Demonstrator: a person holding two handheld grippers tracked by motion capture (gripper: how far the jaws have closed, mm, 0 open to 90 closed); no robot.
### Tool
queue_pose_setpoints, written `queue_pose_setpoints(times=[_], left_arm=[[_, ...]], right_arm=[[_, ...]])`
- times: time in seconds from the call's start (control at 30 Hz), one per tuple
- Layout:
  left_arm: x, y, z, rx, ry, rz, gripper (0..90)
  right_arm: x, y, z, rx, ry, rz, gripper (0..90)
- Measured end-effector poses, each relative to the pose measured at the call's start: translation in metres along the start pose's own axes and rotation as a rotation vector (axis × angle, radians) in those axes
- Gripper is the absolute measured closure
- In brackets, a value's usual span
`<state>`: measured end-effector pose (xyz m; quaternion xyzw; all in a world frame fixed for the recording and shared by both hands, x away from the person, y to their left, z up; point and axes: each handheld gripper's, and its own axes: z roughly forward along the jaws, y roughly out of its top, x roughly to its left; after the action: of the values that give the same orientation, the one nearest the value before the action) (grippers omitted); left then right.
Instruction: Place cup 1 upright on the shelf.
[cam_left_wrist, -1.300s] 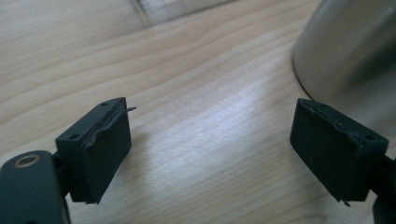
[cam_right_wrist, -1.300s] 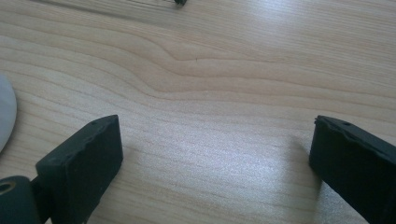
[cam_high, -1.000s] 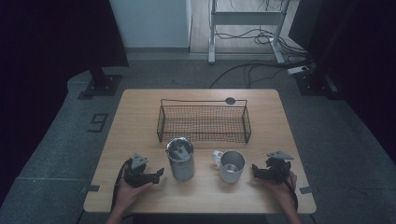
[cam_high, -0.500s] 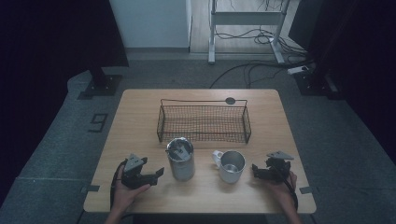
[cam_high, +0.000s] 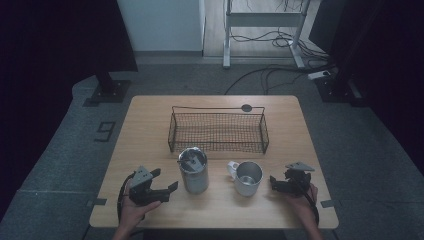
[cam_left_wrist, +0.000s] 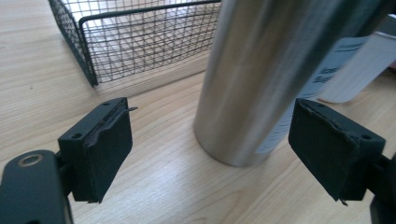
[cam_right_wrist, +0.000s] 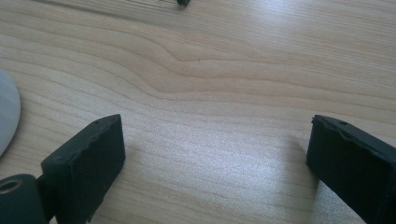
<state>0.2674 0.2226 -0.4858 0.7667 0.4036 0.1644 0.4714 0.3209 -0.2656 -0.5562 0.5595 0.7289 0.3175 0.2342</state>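
L tongs (cam_left_wrist: 210, 154) gape wide beside steel tumbler (cam_left_wrist: 271, 70), nothing gripped; R tongs (cam_right_wrist: 215, 163) open too. Centre pads on tumbler wall, squeeze w/o tipping.

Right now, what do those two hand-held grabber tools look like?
Both are black. The left gripper and right gripper each carry a grey three-cornered plate on top and trail a dark cable along the forearm. Up close, each ends in two blocky black jaws with worn, frayed pads. No sleeves show.

Brushed-steel tumbler (cam_left_wrist: 266, 70), matt wooden table (cam_high: 150, 125), wire basket (cam_high: 218, 131).
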Motion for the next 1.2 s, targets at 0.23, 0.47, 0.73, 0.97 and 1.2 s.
queue_pose_setpoints(times=[0.23,0.47,0.73,0.97,1.2], left_arm=[[-0.008,0.006,-0.005,-0.024,-0.034,0.003,13.6],[-0.02,0.009,-0.004,-0.022,-0.058,0.03,13.3],[-0.029,0.013,0.004,-0.013,-0.079,0.04,11.4],[-0.031,0.016,0.009,-0.015,-0.092,0.029,7.9],[-0.031,0.022,0.017,-0.009,-0.103,0.024,2.6]], right_arm=[[0.0,0.0,0.0,0.0,0.0,0.0,4.4],[0.0,0.0,0.0,-0.001,0.0,-0.002,4.8],[0.0,0.0,0.0,-0.004,0.001,-0.004,5.5],[0.0,0.0,0.0,-0.005,0.001,-0.005,5.7],[0.0,0.0,0.0,-0.005,0.001,-0.005,6.0]])
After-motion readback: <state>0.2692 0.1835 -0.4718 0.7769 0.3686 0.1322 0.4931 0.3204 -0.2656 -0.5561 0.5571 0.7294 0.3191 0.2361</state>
